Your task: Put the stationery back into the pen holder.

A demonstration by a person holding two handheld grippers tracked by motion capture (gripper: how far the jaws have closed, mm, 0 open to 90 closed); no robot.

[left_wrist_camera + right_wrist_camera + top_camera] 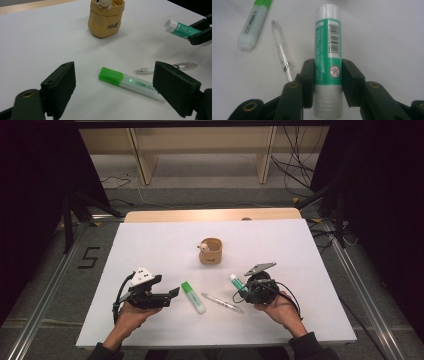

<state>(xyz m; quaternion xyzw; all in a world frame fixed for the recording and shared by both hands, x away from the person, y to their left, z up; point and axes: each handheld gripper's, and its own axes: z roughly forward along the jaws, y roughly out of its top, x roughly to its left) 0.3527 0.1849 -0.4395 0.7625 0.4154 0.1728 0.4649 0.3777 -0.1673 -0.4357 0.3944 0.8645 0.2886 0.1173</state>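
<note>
Glue stick (328, 50): green label, white cap, clamped between the jaws of my right gripper (246, 287). The pads press its lower body on both sides and the capped end sticks out beyond them. Place: over the white sheet (150, 245), toward its near edge, right of middle. From the left gripper view the stick (181, 28) shows raised off the sheet, tilted, cap end higher.

Pen (221, 302): clear barrel, lying flat on the sheet just beside the stick, on its left, slanted toward the near edge.

Highlighter (193, 297): green cap, pale body, flat on the sheet left of the pen, near it, not touching.

Left gripper (170, 295): in my left hand (131, 316), low over the sheet near its near-left part, jaws wide apart and holding nothing. The highlighter (130, 83) lies on the sheet out in front of the gap between them.

Cup (210, 251): tan, soft-sided, small pale figure at its rim; upright around the sheet's middle, well apart from the rest.

Right hand (280, 309): grips the right gripper from the near edge.
</note>
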